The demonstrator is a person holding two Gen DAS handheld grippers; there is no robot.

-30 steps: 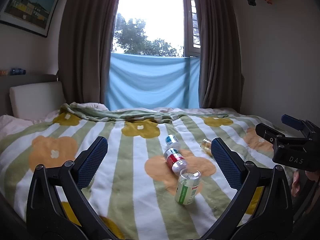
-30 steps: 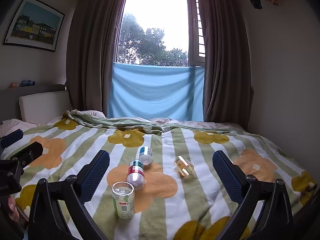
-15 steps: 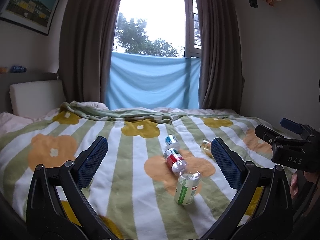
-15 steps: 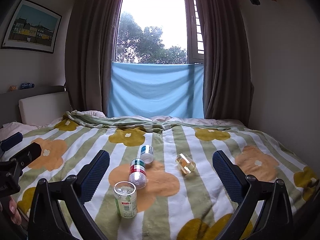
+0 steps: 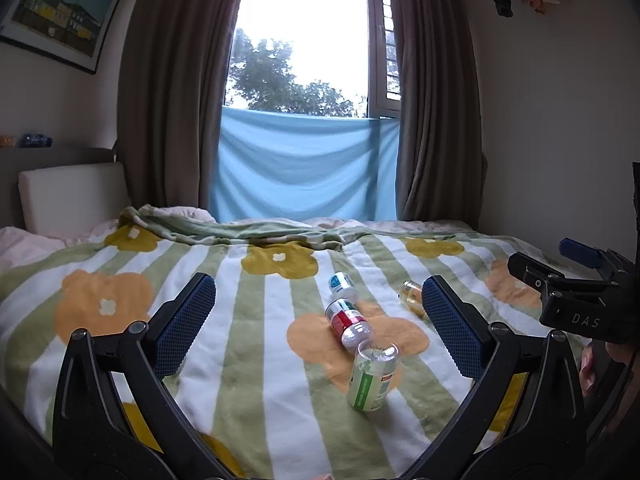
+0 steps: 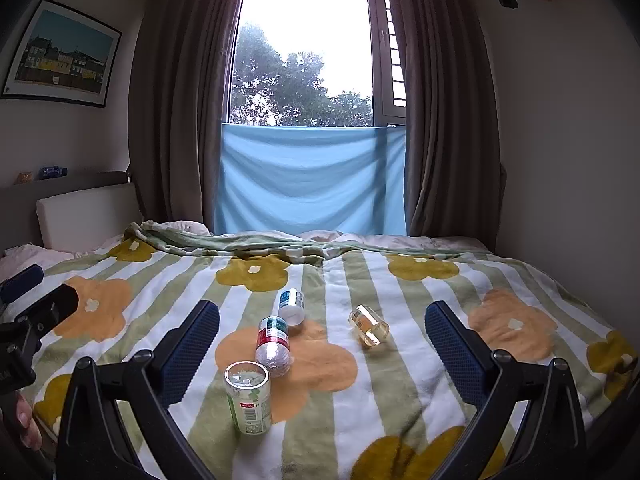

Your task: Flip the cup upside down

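Observation:
Several small clear cups lie on the flowered bedspread (image 5: pixel 256 360). A green-labelled cup (image 5: pixel 373 376) (image 6: pixel 248 397) stands nearest. A red-labelled cup (image 5: pixel 347 323) (image 6: pixel 273 340) lies on its side behind it. A blue-labelled cup (image 5: pixel 342 286) (image 6: pixel 291 306) lies farther back. A yellowish cup (image 5: pixel 412 297) (image 6: pixel 369 325) lies to the right. My left gripper (image 5: pixel 316 322) is open and empty above the bed, short of the cups. My right gripper (image 6: pixel 322 338) is open and empty, also short of them.
The bed reaches back to a window with brown curtains (image 5: pixel 172 100) and a hanging blue cloth (image 5: pixel 304 168). A white headboard cushion (image 5: pixel 72 196) is at the left, a wall at the right. The right gripper's body (image 5: pixel 580 300) shows at the right edge of the left view.
Both grippers have drifted slightly; the view has tilted a little. The cups lie where they were. Both grippers stay open.

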